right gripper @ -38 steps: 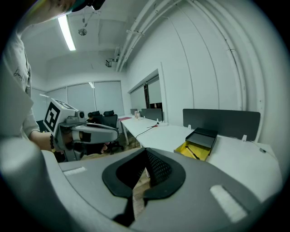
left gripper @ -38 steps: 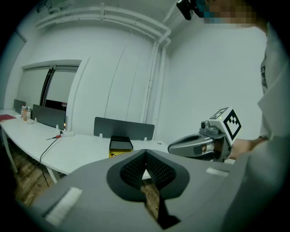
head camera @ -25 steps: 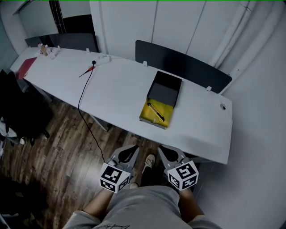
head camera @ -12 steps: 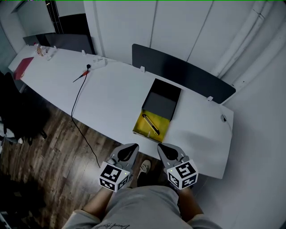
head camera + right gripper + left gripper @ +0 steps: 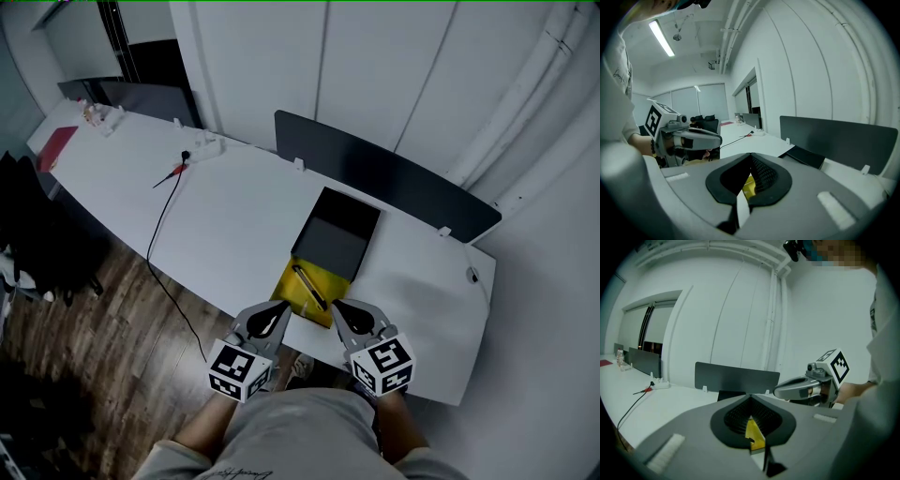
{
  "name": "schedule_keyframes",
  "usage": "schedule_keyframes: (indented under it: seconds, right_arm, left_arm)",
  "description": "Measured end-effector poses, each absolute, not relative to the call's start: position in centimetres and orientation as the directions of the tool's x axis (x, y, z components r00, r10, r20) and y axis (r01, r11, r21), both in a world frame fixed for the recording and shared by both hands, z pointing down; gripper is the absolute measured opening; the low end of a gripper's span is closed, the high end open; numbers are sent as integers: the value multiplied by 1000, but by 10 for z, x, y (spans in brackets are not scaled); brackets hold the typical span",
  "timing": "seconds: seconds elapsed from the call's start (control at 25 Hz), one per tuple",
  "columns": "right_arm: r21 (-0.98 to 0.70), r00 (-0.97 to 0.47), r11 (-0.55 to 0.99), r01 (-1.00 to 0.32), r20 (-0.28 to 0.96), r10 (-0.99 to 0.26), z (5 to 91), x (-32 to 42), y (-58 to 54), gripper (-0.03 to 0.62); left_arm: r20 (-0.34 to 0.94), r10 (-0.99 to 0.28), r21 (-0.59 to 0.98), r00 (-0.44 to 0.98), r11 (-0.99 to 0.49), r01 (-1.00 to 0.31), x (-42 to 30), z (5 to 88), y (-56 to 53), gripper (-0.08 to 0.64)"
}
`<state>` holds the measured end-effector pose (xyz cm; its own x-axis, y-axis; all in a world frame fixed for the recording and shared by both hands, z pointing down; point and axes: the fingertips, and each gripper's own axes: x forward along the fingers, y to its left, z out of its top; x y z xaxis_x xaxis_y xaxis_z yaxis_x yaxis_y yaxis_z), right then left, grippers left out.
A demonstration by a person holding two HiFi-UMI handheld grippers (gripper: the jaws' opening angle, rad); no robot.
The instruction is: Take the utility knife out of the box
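An open box point(image 5: 307, 298) with a yellow lining and a raised black lid point(image 5: 336, 234) lies at the near edge of the white table point(image 5: 234, 206). The utility knife point(image 5: 307, 286), dark and slim, rests diagonally on the yellow lining. My left gripper point(image 5: 283, 306) and right gripper point(image 5: 337, 304) are side by side just short of the box, both shut and empty. In the left gripper view the shut jaws point(image 5: 750, 398) frame a strip of yellow lining point(image 5: 753, 434), with the right gripper point(image 5: 801, 387) alongside. The right gripper view shows its shut jaws point(image 5: 751, 154) and the lid point(image 5: 806, 157).
A dark partition screen point(image 5: 384, 173) runs along the table's far edge. A black cable point(image 5: 164, 216) trails from a power strip point(image 5: 208, 145) off the table's front. A red booklet point(image 5: 58, 145) lies far left. A black chair point(image 5: 37, 234) stands on the wood floor point(image 5: 112, 337).
The person has stepped toward the table with both shut grippers; the box now lies right in front of the fingertips instead of well ahead.
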<state>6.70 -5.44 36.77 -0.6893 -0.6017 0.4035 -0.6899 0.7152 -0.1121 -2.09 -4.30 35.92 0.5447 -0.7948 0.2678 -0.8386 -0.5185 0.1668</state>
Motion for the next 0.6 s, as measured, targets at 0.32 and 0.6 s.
schedule_keyframes:
  seconds: [0.32,0.6]
  right_arm:
    - [-131,-698,715,-687,394,-598,370,79,-74,15]
    - [-145,-685,696,-703,402,-608,371,84,-81,15]
  left_arm:
    - [286,-798,156,531,-508,-847,-12,361,-63,2]
    - [302,-778,157,551,-529,-834,-8,361,-75,2]
